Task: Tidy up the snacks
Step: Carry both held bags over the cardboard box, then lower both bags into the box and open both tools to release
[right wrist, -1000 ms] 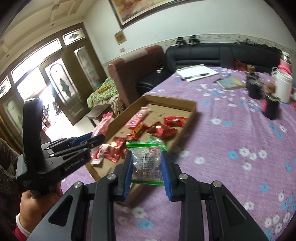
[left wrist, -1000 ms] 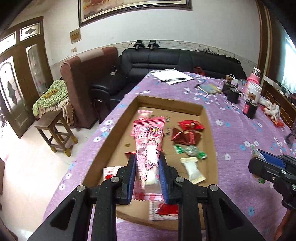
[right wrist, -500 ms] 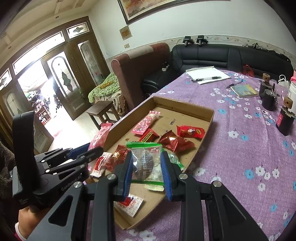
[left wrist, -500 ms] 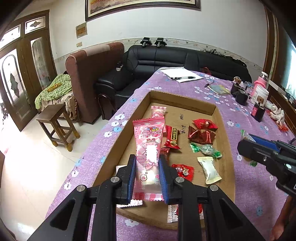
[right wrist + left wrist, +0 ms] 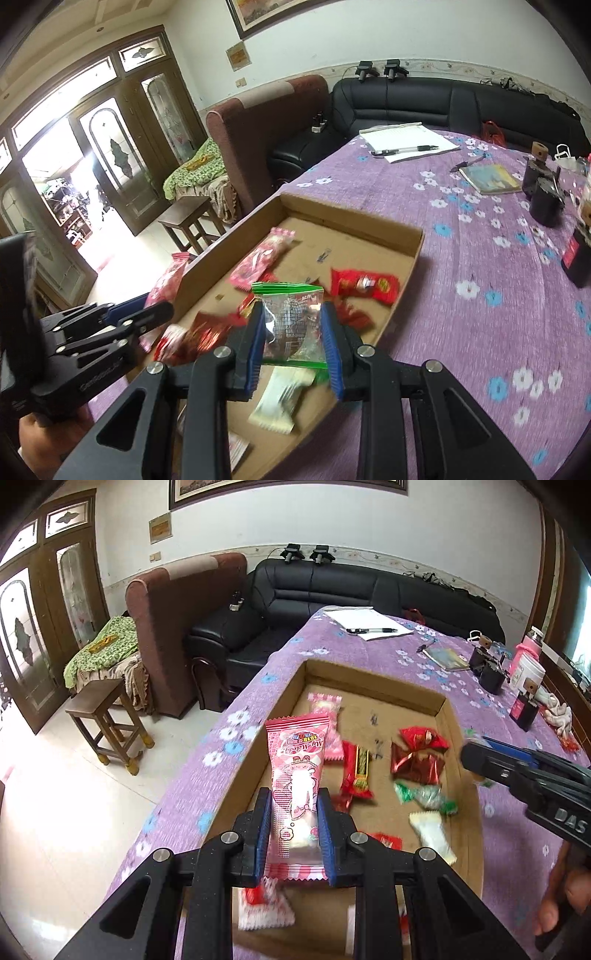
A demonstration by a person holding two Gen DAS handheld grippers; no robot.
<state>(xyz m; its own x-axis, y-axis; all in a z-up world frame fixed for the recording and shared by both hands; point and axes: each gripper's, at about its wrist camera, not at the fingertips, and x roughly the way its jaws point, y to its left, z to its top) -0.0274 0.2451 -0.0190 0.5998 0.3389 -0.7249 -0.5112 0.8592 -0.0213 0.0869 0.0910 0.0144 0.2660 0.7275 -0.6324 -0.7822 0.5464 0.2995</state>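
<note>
- I see the counter (image 5: pixel 480 332), covered in a purple flowered cloth, spreading under and ahead of both tools.
- On it, just ahead of my hand-held grippers, lies a shallow cardboard tray (image 5: pixel 373 686) with loose snacks on its floor.
- My left hand-held gripper (image 5: pixel 293 834) is clamped on a long pink snack packet (image 5: pixel 297 775), which stands up between the blue pads above the tray's near left part.
- My right hand-held gripper (image 5: pixel 295 354) pinches a clear packet with green edges (image 5: pixel 291 321) over the tray's near end.
- Below the right one's jaws a white wrapped candy (image 5: pixel 280 402) lies in the tray.
- Ahead of the right tool, near the tray's right wall, sits a red packet (image 5: pixel 365 288); ahead and left lies a pink packet (image 5: pixel 262 258).
- Far ahead of both lies a notepad with a pen (image 5: pixel 406 149).
</note>
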